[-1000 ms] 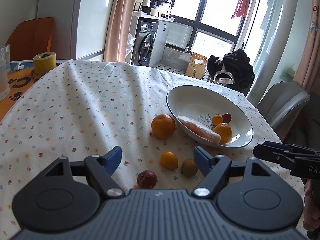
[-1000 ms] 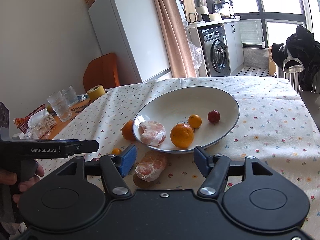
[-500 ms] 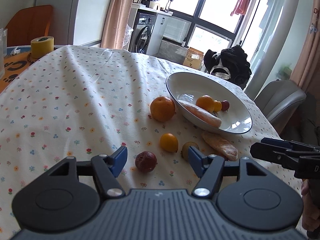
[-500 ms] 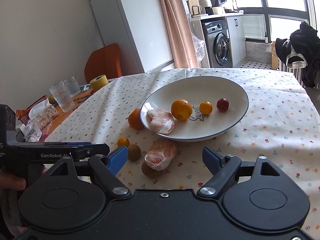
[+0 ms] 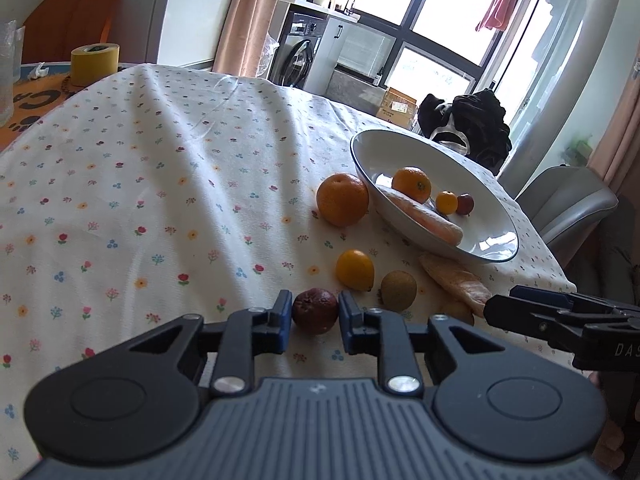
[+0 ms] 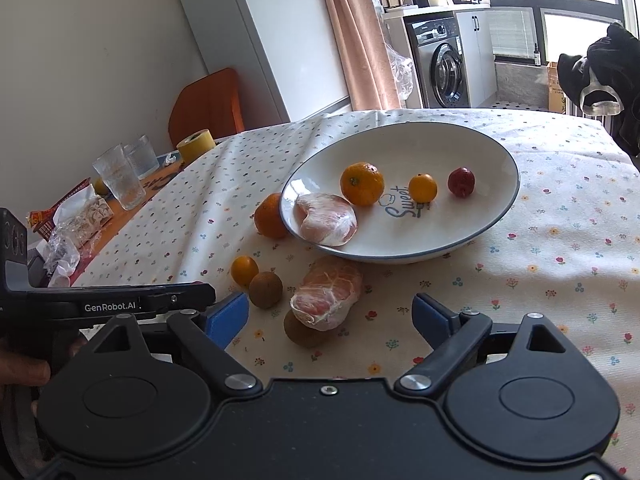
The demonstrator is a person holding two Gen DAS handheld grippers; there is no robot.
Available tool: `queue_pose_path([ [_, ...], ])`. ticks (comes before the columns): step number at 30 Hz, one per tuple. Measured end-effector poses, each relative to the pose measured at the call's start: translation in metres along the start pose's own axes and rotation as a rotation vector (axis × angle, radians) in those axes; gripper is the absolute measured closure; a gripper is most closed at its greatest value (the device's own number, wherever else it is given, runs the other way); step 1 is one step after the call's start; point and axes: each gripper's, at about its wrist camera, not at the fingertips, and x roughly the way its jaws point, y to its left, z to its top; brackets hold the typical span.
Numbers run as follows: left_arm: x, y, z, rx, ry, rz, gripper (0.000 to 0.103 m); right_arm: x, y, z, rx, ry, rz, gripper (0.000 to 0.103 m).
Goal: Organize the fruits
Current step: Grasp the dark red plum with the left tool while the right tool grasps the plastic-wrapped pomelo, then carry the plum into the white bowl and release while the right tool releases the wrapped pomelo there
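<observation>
Floral-cloth counter (image 5: pixel 160 184) w/ white bowl (image 6: pixel 496 216) holding some fruit. Left hand-held gripper (image 5: pixel 311 316) clamped on dark red fruit (image 5: pixel 315 311) near front edge. Right hand-held gripper (image 6: pixel 328 316) spread wide, empty, over wrapped fruit (image 6: pixel 328 298).

— What sits at the far left of the right wrist view?
— Two clear glasses (image 6: pixel 120 178), side by side, on an orange mat (image 6: pixel 160 178), with crinkled snack wrappers (image 6: pixel 76 220) just below them. A yellow tape roll (image 6: pixel 196 145) stands just right of the glasses; an orange chair (image 6: pixel 208 104) rises behind it.
— And the cloth?
— A white floral tablecloth (image 5: pixel 160 184) covers most of the surface, creased across the middle.
— The background?
— Upper centre, a washing machine (image 6: pixel 442 68) beside a peach curtain (image 6: pixel 356 36). At the right edge, dark clothing (image 5: pixel 468 124) is heaped; a grey chair (image 5: pixel 568 200) sits below it in the left wrist view.
</observation>
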Motion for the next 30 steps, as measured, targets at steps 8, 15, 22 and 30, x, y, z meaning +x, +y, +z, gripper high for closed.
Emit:
queue_pose_path([
  [8,-0.009,0.0,0.0,-0.004,-0.022,0.008,0.08,0.019,0.0,0.004,0.004,0.028,0.005,0.015],
  [15,-0.013,0.006,0.0,-0.013,-0.034,0.014,0.08,0.033,0.006,0.006,-0.006,0.048,-0.036,0.015],
  [22,-0.017,0.012,0.0,-0.026,-0.042,0.019,0.08,0.038,0.016,0.006,-0.062,0.054,-0.088,0.039],
  [30,-0.02,0.009,0.0,-0.023,-0.051,0.011,0.08,0.026,0.015,0.006,-0.075,0.059,-0.069,0.067],
])
